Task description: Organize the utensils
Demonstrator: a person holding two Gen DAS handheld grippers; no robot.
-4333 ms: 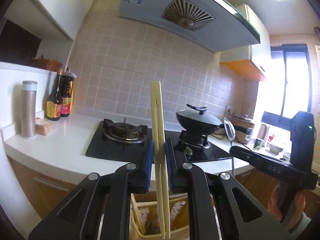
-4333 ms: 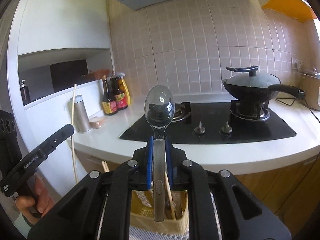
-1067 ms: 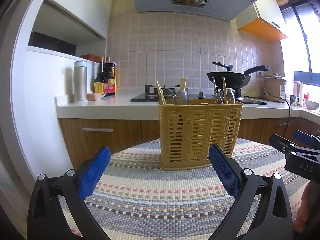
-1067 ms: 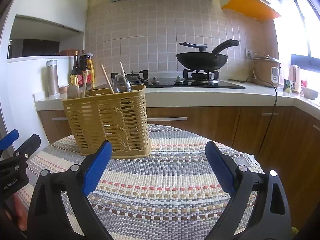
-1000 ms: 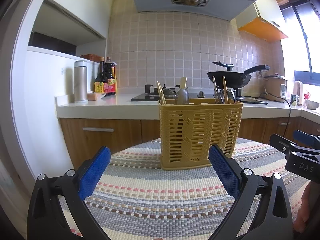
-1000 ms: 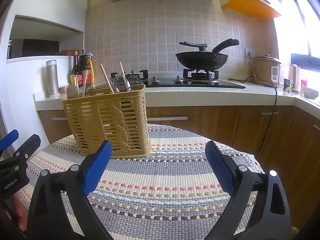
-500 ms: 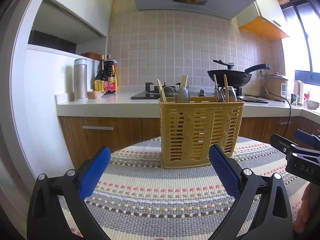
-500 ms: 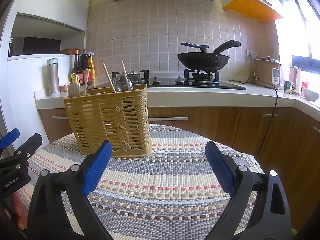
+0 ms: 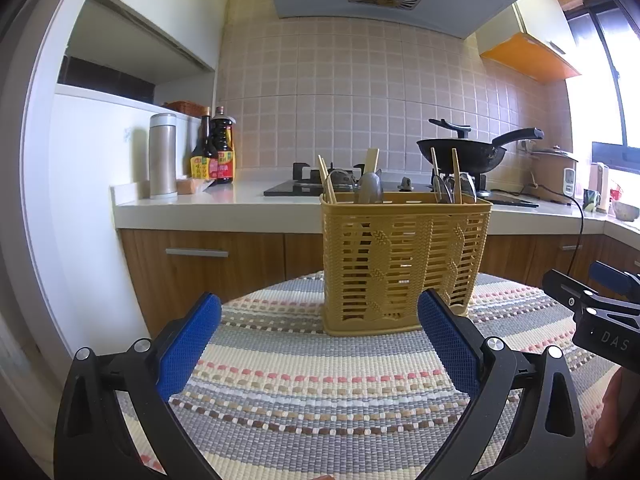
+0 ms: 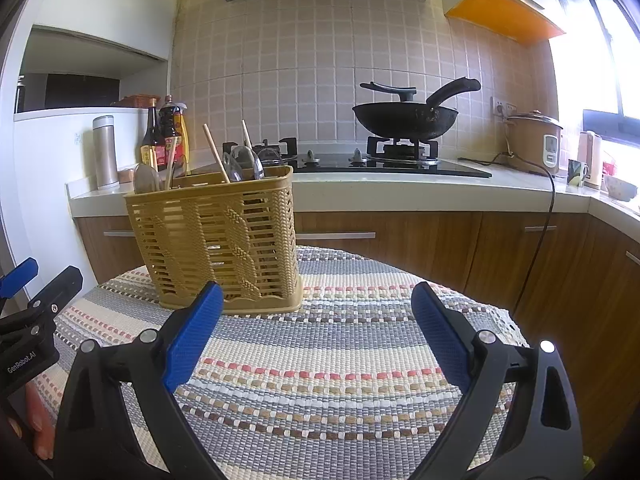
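Observation:
A yellow plastic utensil basket stands on a striped woven mat and holds chopsticks and metal spoons. It also shows in the right wrist view, left of centre. My left gripper is open and empty, low over the mat just in front of the basket. My right gripper is open and empty, to the right of the basket. Each gripper shows at the edge of the other's view.
A kitchen counter runs behind the table with a gas hob, a black wok, sauce bottles, a steel flask and a rice cooker. Wooden cabinets stand below.
Some four seconds ago the left gripper held chopsticks and the right held a spoon above the basket. Both are now open, empty and low. Over the last second both views barely shifted.

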